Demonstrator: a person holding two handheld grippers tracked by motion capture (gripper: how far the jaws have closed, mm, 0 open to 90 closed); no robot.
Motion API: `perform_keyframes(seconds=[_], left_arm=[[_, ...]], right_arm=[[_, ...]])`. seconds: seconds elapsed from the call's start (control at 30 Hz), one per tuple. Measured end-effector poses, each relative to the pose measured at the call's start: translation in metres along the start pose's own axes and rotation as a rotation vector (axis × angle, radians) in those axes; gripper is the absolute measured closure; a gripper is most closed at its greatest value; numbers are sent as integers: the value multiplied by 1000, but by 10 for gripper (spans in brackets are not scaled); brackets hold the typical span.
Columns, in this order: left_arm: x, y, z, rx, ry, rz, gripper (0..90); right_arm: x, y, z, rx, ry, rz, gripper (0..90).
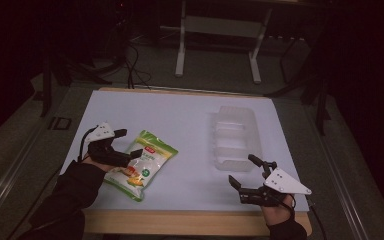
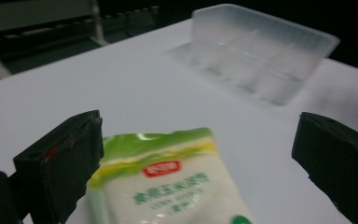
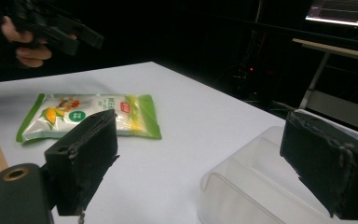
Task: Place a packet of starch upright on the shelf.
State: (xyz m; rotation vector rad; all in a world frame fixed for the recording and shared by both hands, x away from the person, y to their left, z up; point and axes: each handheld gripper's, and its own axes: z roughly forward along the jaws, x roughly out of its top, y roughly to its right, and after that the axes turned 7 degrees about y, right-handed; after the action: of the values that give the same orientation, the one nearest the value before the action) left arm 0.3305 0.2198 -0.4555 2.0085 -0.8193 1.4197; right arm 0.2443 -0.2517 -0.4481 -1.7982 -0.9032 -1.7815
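A: What is seen on the white rectangular surface (image 1: 180, 115)?

B: A green-and-white plastic snack packet with a red label (image 1: 142, 164) is laid flat toward nine o'clock, and a clear, ribbed plastic tray (image 1: 235, 137) is set toward three o'clock, well apart from it.

A: How is the left gripper (image 1: 129, 143) placed?

B: It is held at the packet's nine o'clock edge. Its fingers (image 2: 63, 161) are spread wide, and in the left gripper view the packet's top (image 2: 168, 182) is seen between them, not gripped; whether it is touched cannot be told.

A: And the right gripper (image 1: 244, 170)?

B: It is held low at five o'clock, just beside the tray's near end. Its fingers (image 3: 86, 156) are parted wide with nothing between them; the tray's rim (image 3: 242, 184) is seen just ahead.
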Motion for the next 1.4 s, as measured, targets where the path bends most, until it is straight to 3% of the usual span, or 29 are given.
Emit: perform_keyframes(seconds=[0.2, 0.4, 0.73, 1.0, 1.17, 1.4], left_arm=[[1, -11, 15, 15, -41, -14, 56], [1, -20, 28, 46, -82, 2, 79], [-5, -40, 50, 48, -135, -27, 142], [-14, -52, 71, 80, -253, -46, 152], [-21, -60, 76, 103, -291, -82, 212], [-33, -71, 85, 119, -339, -131, 214]], right_arm=[[-1, 0, 1, 6, -2, 7, 108], [-1, -1, 2, 15, -8, 5, 108], [-3, -2, 4, 28, -21, 6, 109], [-4, -4, 5, 40, -29, 1, 109], [-4, -4, 6, 48, -34, 2, 109], [-4, -5, 6, 53, -35, 2, 109]])
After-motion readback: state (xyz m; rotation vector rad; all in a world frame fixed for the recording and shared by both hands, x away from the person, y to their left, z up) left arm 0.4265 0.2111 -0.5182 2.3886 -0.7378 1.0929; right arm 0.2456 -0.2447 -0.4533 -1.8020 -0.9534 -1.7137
